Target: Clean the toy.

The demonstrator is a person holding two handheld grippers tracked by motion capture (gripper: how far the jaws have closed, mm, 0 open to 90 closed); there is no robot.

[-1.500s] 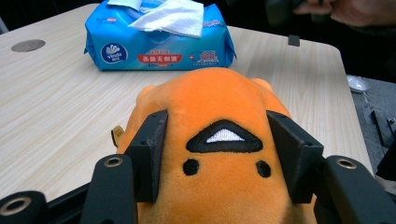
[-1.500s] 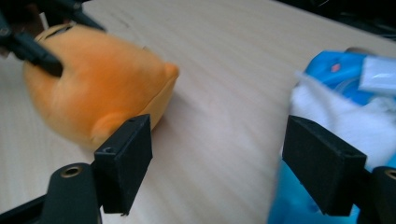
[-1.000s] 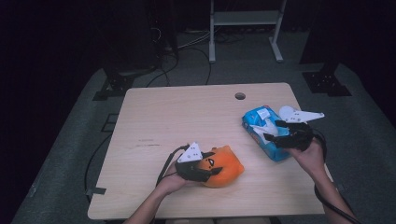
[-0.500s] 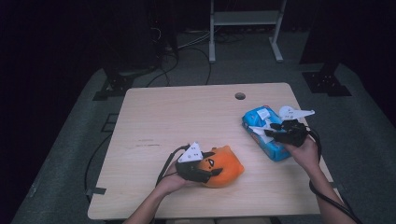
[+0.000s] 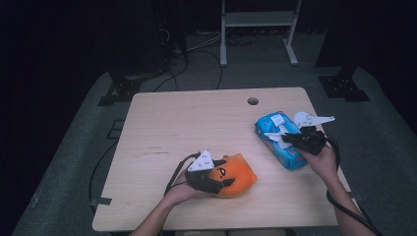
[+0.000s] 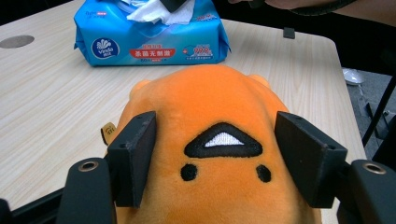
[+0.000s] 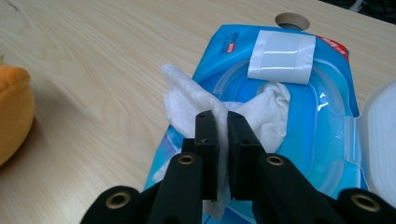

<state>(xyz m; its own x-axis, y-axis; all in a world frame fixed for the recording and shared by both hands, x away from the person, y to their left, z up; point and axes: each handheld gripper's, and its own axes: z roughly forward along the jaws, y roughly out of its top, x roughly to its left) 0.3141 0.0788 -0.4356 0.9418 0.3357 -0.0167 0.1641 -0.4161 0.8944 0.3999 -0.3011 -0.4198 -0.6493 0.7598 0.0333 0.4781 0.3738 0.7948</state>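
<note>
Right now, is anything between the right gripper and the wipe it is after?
Nothing visible. The right gripper is already shut on the wipe sticking out of the blue pack, whose lid is flipped open and aside.

— What is being carried by the light wooden table (image 5: 196,128)?

— An orange plush toy (image 5: 236,175) is being borne near its front edge, and a blue wet-wipe pack (image 5: 280,142) is being supported toward the right side, below the round cable hole (image 5: 253,101).
</note>
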